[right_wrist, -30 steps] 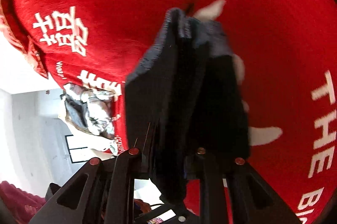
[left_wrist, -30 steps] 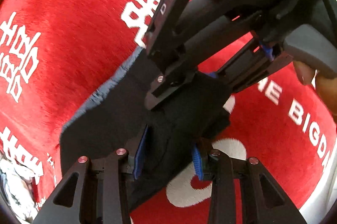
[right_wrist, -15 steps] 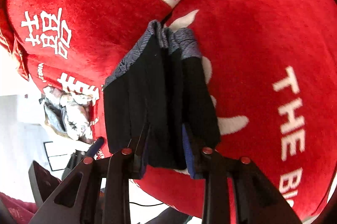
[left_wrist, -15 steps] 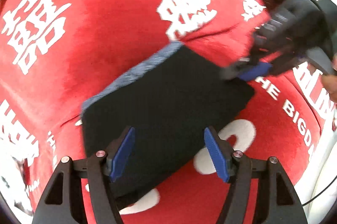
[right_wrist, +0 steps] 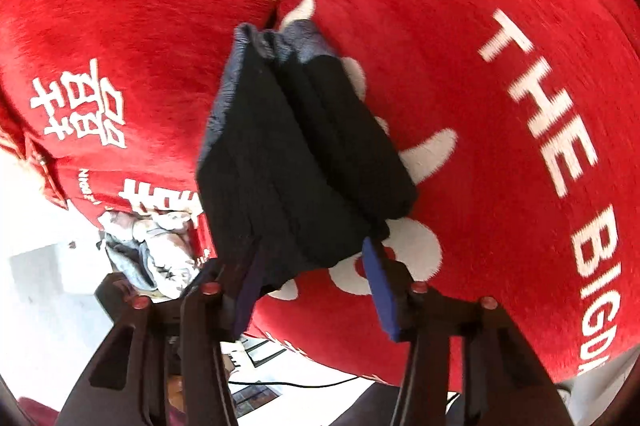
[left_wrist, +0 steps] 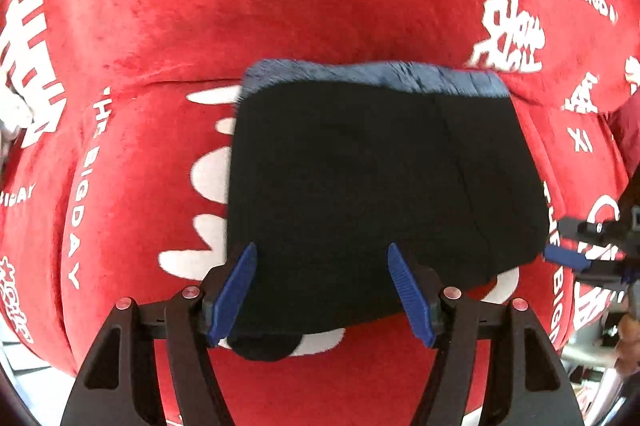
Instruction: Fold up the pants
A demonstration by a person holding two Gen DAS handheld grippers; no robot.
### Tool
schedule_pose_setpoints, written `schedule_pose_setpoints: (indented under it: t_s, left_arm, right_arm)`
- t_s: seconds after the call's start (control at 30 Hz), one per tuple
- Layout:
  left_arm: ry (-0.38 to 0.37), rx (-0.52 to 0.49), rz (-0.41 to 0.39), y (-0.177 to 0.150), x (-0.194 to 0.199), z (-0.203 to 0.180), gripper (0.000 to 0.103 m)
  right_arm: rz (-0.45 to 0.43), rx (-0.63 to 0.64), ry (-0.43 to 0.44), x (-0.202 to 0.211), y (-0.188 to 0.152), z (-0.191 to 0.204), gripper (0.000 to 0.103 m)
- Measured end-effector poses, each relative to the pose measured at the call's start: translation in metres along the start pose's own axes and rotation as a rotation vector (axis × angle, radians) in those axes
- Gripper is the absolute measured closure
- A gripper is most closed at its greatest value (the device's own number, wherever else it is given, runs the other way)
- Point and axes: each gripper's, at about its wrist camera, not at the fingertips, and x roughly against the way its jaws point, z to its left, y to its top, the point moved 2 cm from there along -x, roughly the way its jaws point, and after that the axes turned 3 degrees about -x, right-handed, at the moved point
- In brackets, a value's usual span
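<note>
The black pants (left_wrist: 372, 185) lie folded in a thick rectangle on the red cover, their blue-grey waistband (left_wrist: 372, 73) along the far edge. My left gripper (left_wrist: 322, 290) hovers open over the near edge, its blue pads clear of the cloth. In the right wrist view the folded pants (right_wrist: 304, 153) show as a layered stack. My right gripper (right_wrist: 316, 286) stands at the stack's near end with its jaws opening. That end reaches between the pads, and the right pad is clear of it. The right gripper (left_wrist: 560, 244) also shows at the pants' right corner.
A red plush cover (left_wrist: 280, 5) with white lettering spreads under everything, with a crease behind the waistband. A crumpled pale cloth (right_wrist: 148, 250) lies past the cover's left edge, over a white floor (right_wrist: 36, 306). A hand (left_wrist: 628, 342) shows at the far right.
My left gripper let go of the pants, opened, rolled and drew back, so the whole folded stack now shows. My right gripper's jaws widened from their pinch on the stack's end.
</note>
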Motion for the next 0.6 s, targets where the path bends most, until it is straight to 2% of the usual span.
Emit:
schedule_pose_setpoints:
  t_s: [0.07,0.17,0.23,0.3,0.33,0.37,0.4,0.43,0.53,0.6]
  left_arm:
    - [0.005,0.019,-0.003,0.0,0.0,0.008,0.034]
    - [0.014,0.048,0.033,0.004,-0.014,0.019,0.034]
    - [0.001,0.072,0.079,0.001,-0.027,0.025,0.034]
    - [-0.009,0.085,0.093,-0.002,-0.033,0.027,0.033]
    - [-0.005,0.082,0.094,-0.003,-0.034,0.027,0.033]
    - [0.001,0.075,0.094,-0.003,-0.034,0.026,0.033]
    - [0.007,0.073,0.093,-0.003,-0.033,0.026,0.033]
    - [0.005,0.074,0.091,-0.003,-0.031,0.027,0.033]
    - [-0.006,0.078,0.082,-0.002,-0.028,0.029,0.033]
    - [-0.017,0.084,0.098,-0.003,-0.033,0.029,0.033]
  right_arm:
    - [-0.008,-0.007,0.019,0.003,-0.003,-0.003,0.05]
    - [0.005,-0.057,-0.003,-0.001,-0.007,-0.014,0.047]
    - [0.008,-0.098,0.026,-0.004,-0.008,-0.019,0.047]
    - [-0.018,-0.108,0.068,-0.007,-0.006,-0.02,0.047]
    - [-0.036,-0.107,0.088,-0.008,-0.004,-0.017,0.055]
    - [-0.059,-0.093,0.087,-0.008,-0.002,-0.012,0.076]
    - [-0.065,-0.076,0.081,-0.007,-0.001,-0.007,0.082]
    - [-0.071,-0.037,0.067,-0.005,0.0,0.002,0.087]
    - [-0.083,0.073,0.023,0.002,0.001,0.027,0.088]
    - [-0.08,0.124,-0.038,0.002,0.003,0.033,0.088]
